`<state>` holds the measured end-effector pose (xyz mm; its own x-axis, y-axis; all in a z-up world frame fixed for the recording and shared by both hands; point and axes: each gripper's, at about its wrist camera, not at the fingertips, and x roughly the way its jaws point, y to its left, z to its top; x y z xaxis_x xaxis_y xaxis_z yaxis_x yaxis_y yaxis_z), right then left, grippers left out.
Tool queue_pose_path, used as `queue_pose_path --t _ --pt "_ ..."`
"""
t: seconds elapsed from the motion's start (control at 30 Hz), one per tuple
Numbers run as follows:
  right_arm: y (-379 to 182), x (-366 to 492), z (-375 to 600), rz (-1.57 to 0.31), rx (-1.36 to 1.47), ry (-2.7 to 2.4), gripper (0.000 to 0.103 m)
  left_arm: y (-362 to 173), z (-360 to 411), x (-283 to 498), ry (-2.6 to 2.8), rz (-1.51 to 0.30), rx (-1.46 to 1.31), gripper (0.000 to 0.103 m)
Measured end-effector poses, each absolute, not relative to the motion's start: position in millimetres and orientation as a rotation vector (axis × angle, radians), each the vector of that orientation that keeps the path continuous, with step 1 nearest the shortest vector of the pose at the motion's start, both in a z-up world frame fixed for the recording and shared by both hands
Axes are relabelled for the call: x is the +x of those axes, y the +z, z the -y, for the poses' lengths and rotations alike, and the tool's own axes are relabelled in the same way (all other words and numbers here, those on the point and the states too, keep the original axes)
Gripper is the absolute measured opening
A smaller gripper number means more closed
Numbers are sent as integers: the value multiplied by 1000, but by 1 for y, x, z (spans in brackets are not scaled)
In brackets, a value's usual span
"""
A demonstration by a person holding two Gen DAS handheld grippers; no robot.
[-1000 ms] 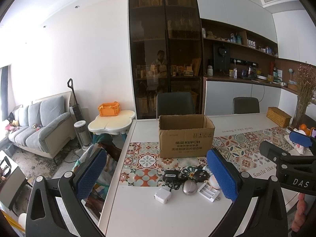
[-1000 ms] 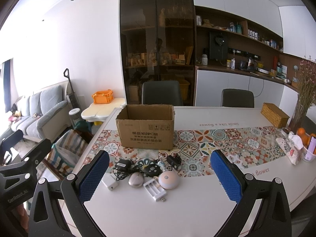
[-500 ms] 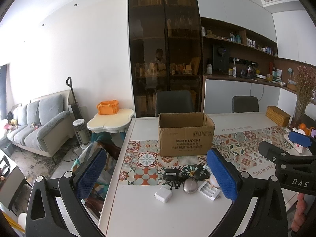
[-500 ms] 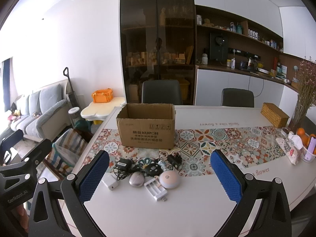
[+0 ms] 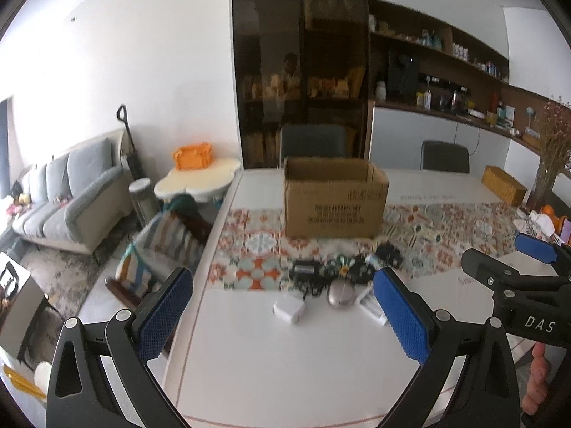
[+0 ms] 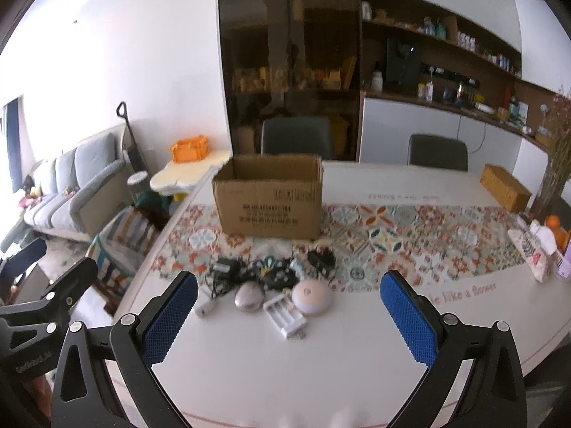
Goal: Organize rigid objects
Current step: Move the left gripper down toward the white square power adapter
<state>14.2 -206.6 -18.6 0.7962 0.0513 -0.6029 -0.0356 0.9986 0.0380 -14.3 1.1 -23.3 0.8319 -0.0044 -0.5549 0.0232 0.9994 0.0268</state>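
One long white table is carrying everything, with a patterned runner lying across its middle. Sitting open-topped on the runner's far left part is a cardboard box. Near it, a cluster is lying: black chargers, a round white lamp, a silver mouse, a white battery holder, a white adapter. Both the left gripper and right gripper are hovering wide open, empty, nearer than the cluster.

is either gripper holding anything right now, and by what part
Nothing is held. The left gripper and right gripper both have their jaws wide open above the table, short of the small gadgets.
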Motion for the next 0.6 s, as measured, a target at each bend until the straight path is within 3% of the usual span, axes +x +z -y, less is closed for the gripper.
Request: queue_pose_path --t 0.6 --pt "-82 60 191 -852 71 3 103 -88 -21 54 -171 -732 100 103"
